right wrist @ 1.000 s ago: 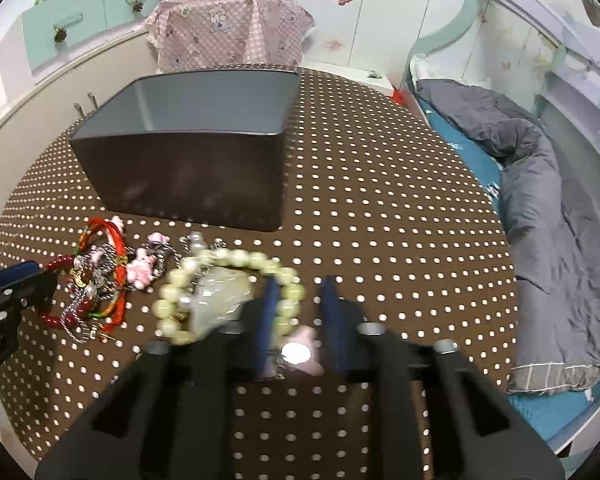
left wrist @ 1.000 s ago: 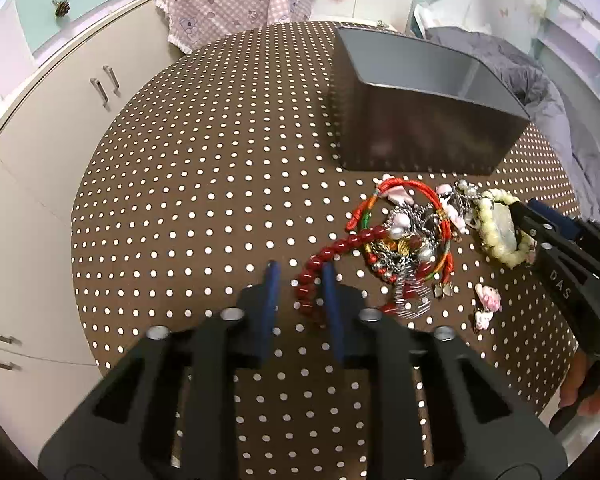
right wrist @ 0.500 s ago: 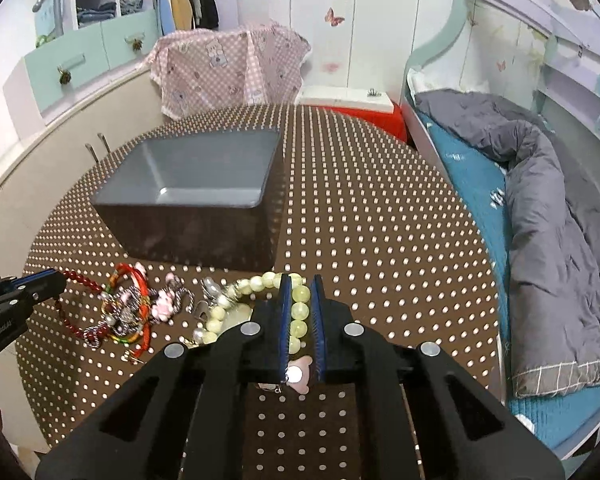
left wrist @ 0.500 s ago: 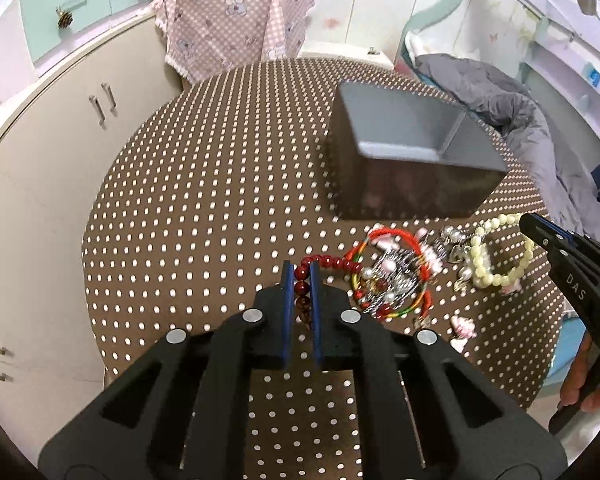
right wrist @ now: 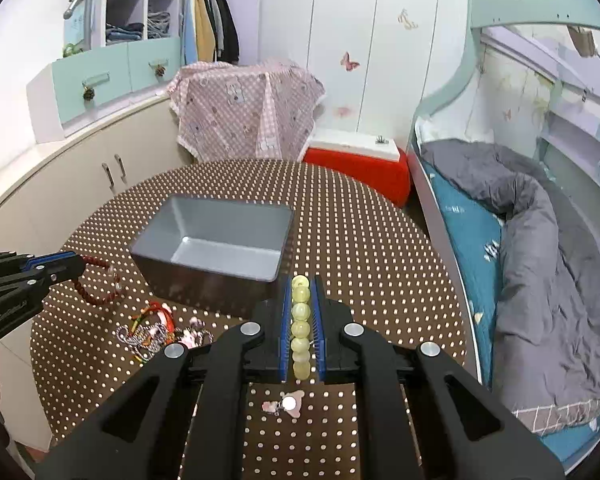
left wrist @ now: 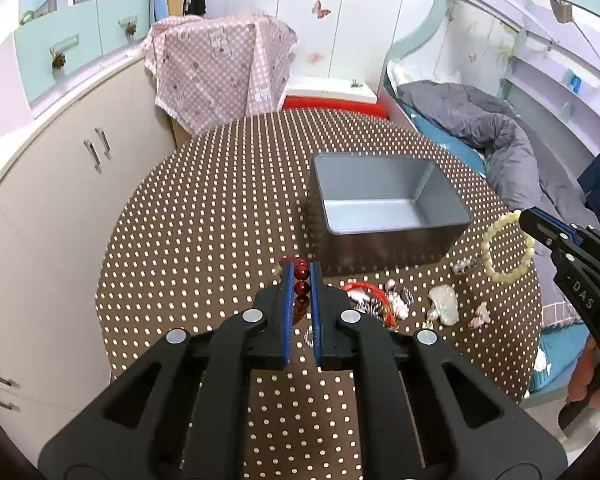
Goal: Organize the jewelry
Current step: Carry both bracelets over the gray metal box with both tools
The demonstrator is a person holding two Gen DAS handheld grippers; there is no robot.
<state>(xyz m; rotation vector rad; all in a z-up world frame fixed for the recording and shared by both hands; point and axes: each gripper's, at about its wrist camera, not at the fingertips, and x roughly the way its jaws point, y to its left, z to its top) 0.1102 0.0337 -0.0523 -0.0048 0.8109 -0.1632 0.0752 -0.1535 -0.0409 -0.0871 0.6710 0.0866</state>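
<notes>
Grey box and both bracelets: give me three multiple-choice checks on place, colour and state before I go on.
1. Where is the pale green bracelet?
A. in the grey box
B. in the right gripper
C. flat on the table

2. What colour are the beads held by the left gripper?
A. dark red
B. blue
C. white

3. What is the grey box like inside?
A. full
B. lidded
C. empty

Answers:
1. B, beads sit between the right gripper fingers.
2. A, the red bracelet shows there.
3. C, bare floor shows.
</notes>
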